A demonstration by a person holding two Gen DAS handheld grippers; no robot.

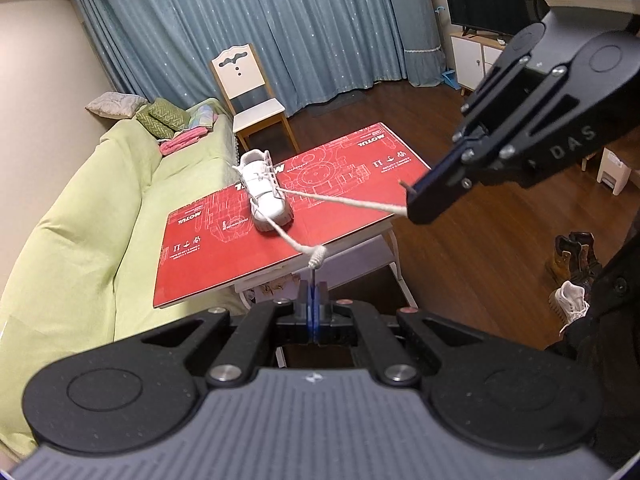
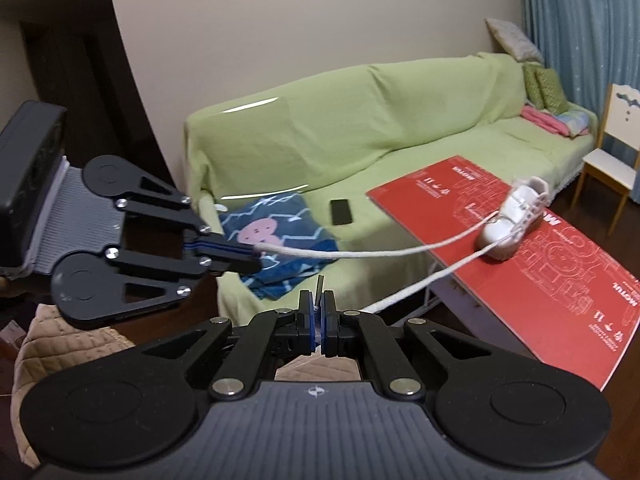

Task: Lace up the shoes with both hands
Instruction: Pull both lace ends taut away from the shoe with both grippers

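A white shoe (image 1: 266,192) (image 2: 514,220) stands on a red printed board (image 1: 208,248) (image 2: 560,300), toe toward me. Two white lace ends run off it, pulled out beyond the board's near edge. My left gripper (image 1: 314,289) (image 2: 254,254) is shut on one lace end (image 1: 294,242) (image 2: 360,254), which has a knot (image 1: 317,258) just in front of the fingertips. My right gripper (image 2: 319,305) (image 1: 414,208) is shut on the other lace end (image 1: 344,200) (image 2: 432,280). Both grippers hang in the air off the board, left and right of each other.
The board lies on a white table beside a green-covered sofa (image 1: 80,208) (image 2: 360,120) holding cushions, a dark phone (image 2: 341,212) and a blue blanket (image 2: 280,248). A white chair (image 1: 252,96) stands behind. Boots (image 1: 572,260) and a second white shoe (image 1: 570,300) lie on the wooden floor.
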